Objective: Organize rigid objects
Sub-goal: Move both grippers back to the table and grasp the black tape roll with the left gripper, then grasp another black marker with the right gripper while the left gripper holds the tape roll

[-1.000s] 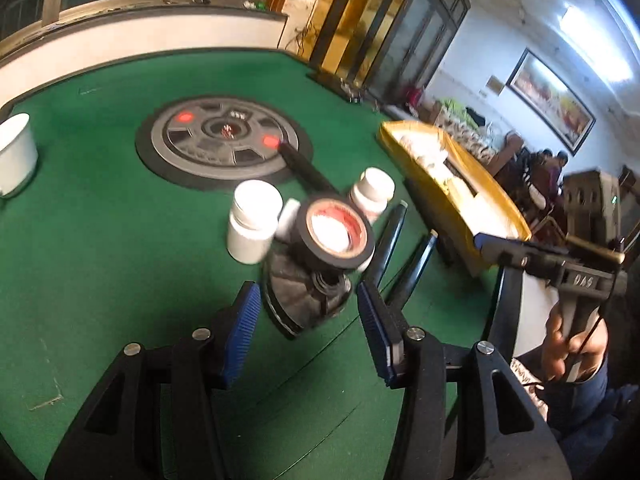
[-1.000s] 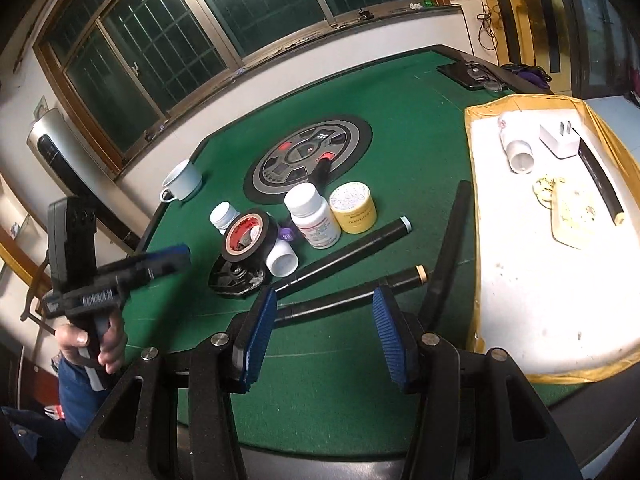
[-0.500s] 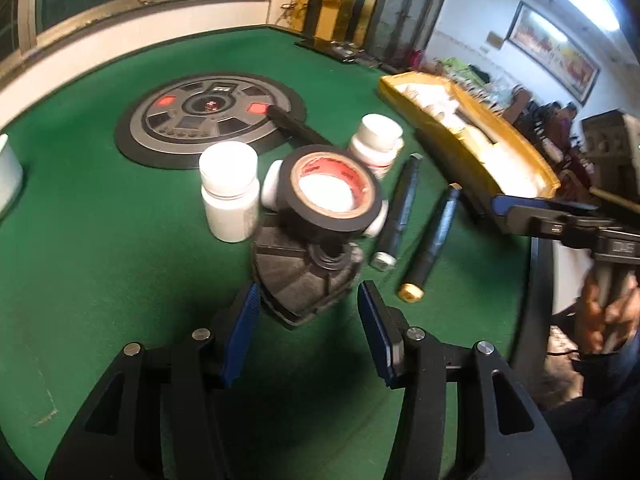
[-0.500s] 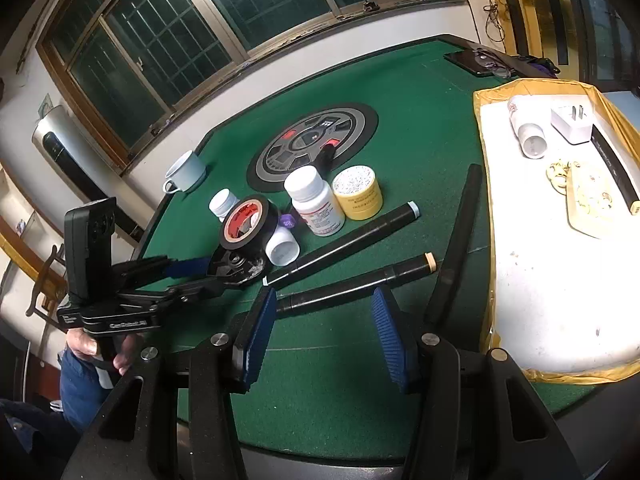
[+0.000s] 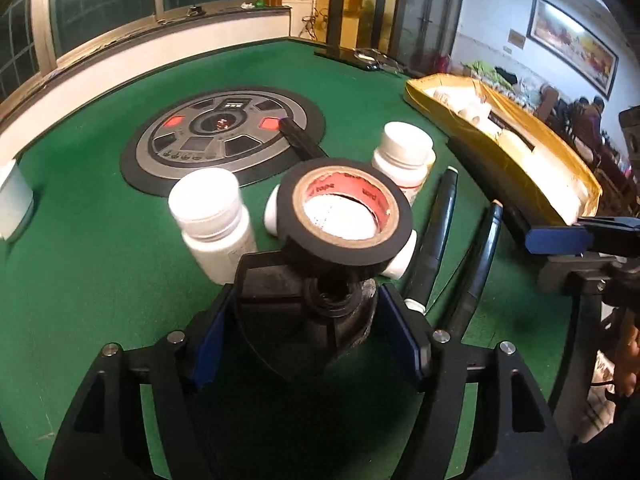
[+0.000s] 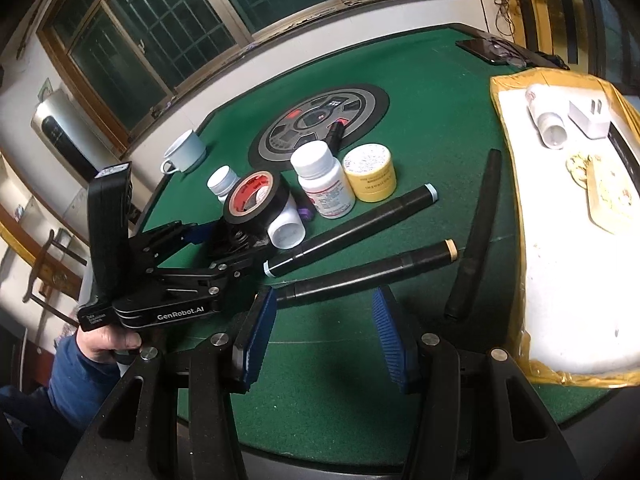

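My left gripper (image 5: 306, 326) is open, its blue pads on either side of a black plastic fan-shaped part (image 5: 296, 312) on the green table; whether they touch it I cannot tell. A black tape roll (image 5: 345, 216) with a red core rests on that part and on a white pipe fitting (image 5: 402, 258). In the right wrist view the left gripper (image 6: 224, 248) reaches the same pile under the tape roll (image 6: 256, 200). My right gripper (image 6: 324, 332) is open and empty above the table's near edge, close to a black tube (image 6: 368, 270).
White bottles (image 5: 212, 220) (image 5: 404, 156), a yellow jar (image 6: 370, 172), further black tubes (image 6: 352, 228) (image 6: 476, 236) and a black marker (image 6: 335, 133) lie around the pile. A round grey panel (image 5: 224, 132) sits mid-table, a white cup (image 6: 184, 154) at far left, a yellow-edged white tray (image 6: 568, 240) at right.
My left gripper has moved forward and lower, so the black fan-shaped part now sits between its pads. My right gripper has barely moved.
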The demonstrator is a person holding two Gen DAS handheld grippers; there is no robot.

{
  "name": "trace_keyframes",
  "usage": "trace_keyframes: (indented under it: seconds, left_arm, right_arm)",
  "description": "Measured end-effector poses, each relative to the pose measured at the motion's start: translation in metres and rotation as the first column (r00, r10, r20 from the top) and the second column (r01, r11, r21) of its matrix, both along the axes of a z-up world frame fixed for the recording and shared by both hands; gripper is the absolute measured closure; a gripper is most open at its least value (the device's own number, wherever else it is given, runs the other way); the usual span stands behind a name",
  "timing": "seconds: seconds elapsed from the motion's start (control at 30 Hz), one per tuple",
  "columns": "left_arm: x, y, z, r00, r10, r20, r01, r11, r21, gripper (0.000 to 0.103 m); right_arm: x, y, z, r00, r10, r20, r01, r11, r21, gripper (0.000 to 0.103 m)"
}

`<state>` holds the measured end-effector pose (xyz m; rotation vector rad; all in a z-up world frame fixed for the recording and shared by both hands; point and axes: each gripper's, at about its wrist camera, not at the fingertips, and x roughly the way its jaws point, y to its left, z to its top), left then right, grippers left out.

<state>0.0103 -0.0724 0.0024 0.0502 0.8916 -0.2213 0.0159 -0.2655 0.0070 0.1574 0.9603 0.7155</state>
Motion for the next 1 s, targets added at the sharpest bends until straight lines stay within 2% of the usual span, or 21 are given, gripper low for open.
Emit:
trace_keyframes:
  seconds: [0.17,0.33,0.43,0.5,0.57,0.63,0.8,0.93,1.0]
  left_arm:
    - [-0.017,0.002,0.013,0.999,-0.006,0.053,0.007,1.000,-0.011,0.034]
    - [-0.023,0.010,0.026,0.997,0.003,0.078,0.001,0.999,-0.050,0.034]
    - [-0.023,0.014,0.030,0.997,0.009,0.083,-0.003,0.998,-0.067,0.034]
    - [-0.023,0.016,0.033,0.996,0.014,0.091,-0.007,0.997,-0.074,0.034]
    - [-0.023,0.017,0.034,0.996,0.013,0.090,-0.005,0.996,-0.085,0.034]
    - [-0.022,0.017,0.033,0.996,0.015,0.085,-0.008,0.996,-0.089,0.034]
    - [-0.022,0.020,0.032,0.996,0.025,0.083,-0.016,0.994,-0.104,0.034]
    - [-0.020,0.023,0.030,0.997,0.039,0.071,-0.031,0.993,-0.115,0.034]
    - [-0.020,0.022,0.030,0.997,0.035,0.072,-0.026,0.993,-0.115,0.034]
  right_arm:
    - [0.026,0.015,0.007,0.999,0.013,0.029,-0.011,0.998,-0.065,0.057]
    - [0.064,0.017,-0.012,0.997,-0.047,-0.053,0.041,0.993,-0.111,0.058]
    - [0.056,0.019,-0.019,0.994,-0.007,-0.105,-0.001,0.997,-0.079,0.055]
    - [0.041,0.023,-0.017,0.993,0.025,-0.112,-0.035,0.995,-0.091,0.055]
    - [0.022,0.028,-0.018,0.983,0.102,-0.152,-0.112,0.992,-0.056,0.054]
    - [0.006,0.035,-0.017,0.977,0.154,-0.150,-0.168,0.982,-0.082,0.051]
    - [-0.018,0.051,-0.015,0.953,0.294,-0.078,-0.304,0.923,-0.236,0.051]
    - [-0.034,0.056,-0.009,0.906,0.422,-0.036,-0.409,0.852,-0.326,0.051]
    - [-0.046,0.058,-0.004,0.869,0.494,-0.019,-0.469,0.811,-0.350,0.052]
